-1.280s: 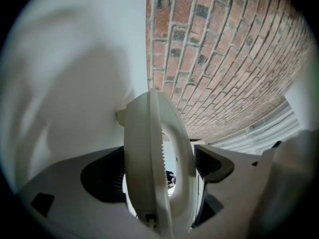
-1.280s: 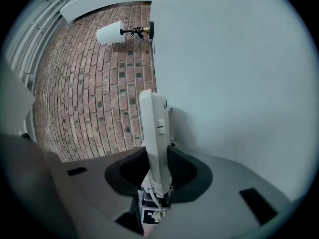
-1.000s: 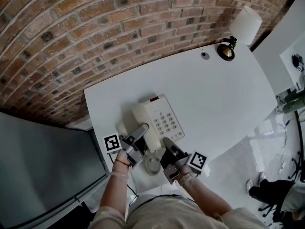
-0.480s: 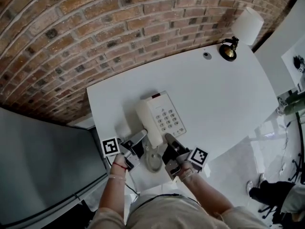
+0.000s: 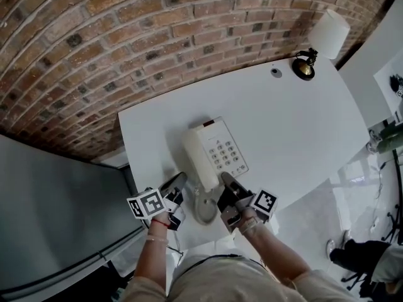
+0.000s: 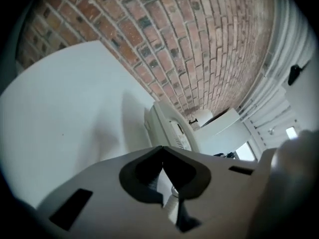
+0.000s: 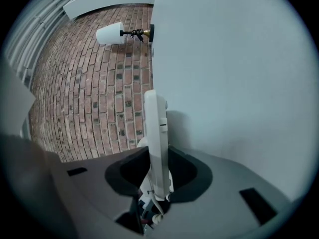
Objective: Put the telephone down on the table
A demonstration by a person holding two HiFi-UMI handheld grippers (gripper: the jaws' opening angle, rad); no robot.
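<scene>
A white push-button telephone (image 5: 217, 151), handset on its left side, lies flat near the front of the white table (image 5: 283, 118). My right gripper (image 5: 225, 180) is shut on the phone's near edge. In the right gripper view that edge (image 7: 157, 133) stands as a thin slab pinched between the jaws (image 7: 158, 158). My left gripper (image 5: 178, 181) sits a little left of the phone, apart from it. Its jaws have just been closing and meet with nothing between them (image 6: 162, 151). In that view the telephone (image 6: 167, 128) lies ahead. A coiled cord (image 5: 203, 209) hangs off the front edge between the grippers.
At the table's far right corner stands a lamp with a white shade (image 5: 325, 35) and a brass base (image 5: 304, 69); it also shows as the lamp (image 7: 115, 34). A brick wall (image 5: 126, 43) runs behind the table. A grey cabinet (image 5: 56, 219) stands to the left.
The left gripper has drawn back from the handset toward the table's front edge, rolled over, and its jaws went from wide open to shut. The right gripper has kept its grip.
</scene>
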